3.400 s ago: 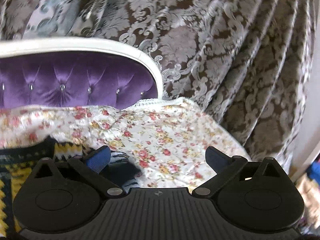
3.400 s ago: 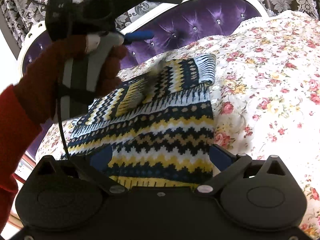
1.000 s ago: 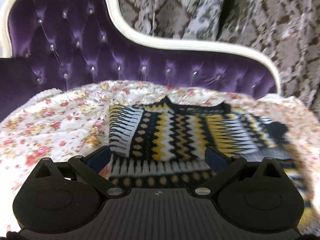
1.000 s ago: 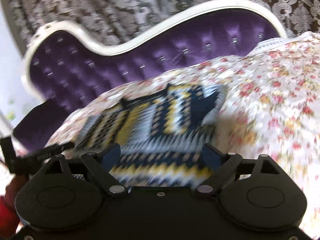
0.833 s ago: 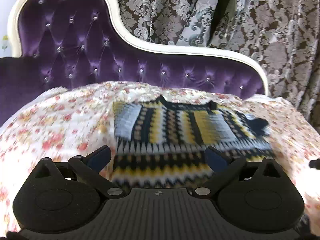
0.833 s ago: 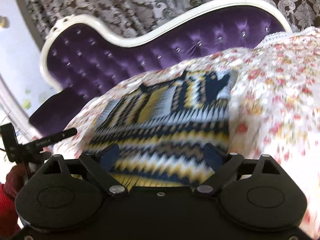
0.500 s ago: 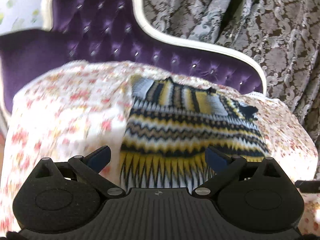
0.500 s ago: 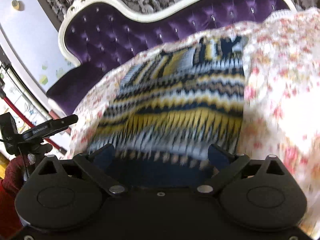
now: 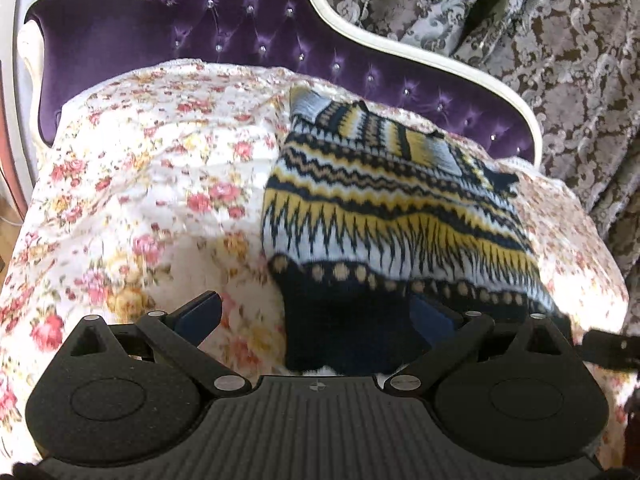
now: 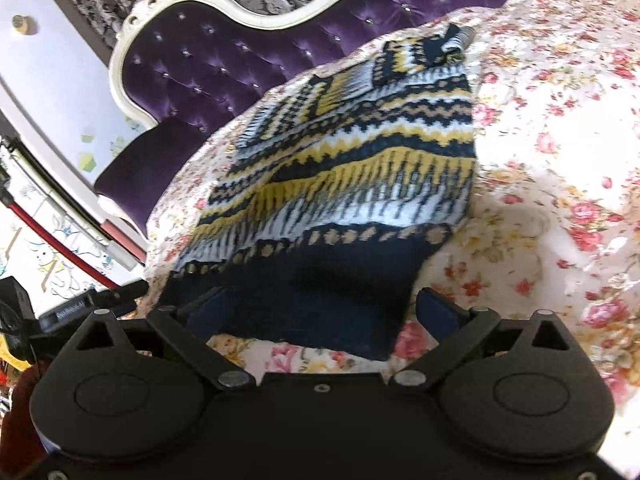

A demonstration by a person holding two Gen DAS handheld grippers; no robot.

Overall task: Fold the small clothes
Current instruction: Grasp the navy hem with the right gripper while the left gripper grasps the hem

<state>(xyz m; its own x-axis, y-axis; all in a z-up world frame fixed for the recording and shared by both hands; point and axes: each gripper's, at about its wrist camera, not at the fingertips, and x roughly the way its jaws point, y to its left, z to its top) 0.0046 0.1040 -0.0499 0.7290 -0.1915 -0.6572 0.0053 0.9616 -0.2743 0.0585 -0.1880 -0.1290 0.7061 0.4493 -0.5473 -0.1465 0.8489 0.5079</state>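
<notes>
Lying between both tools' spread jaws: sweater (image 9: 384, 208) hem.

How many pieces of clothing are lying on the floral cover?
1: the knitted sweater lies on the floral cover, its dark hem between the fingers of both hand-held grippers. More may lie outside the views.

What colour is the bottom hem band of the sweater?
Dark navy, with a row of tan dots above it; the sweater hem shows best in the right wrist view.
</notes>
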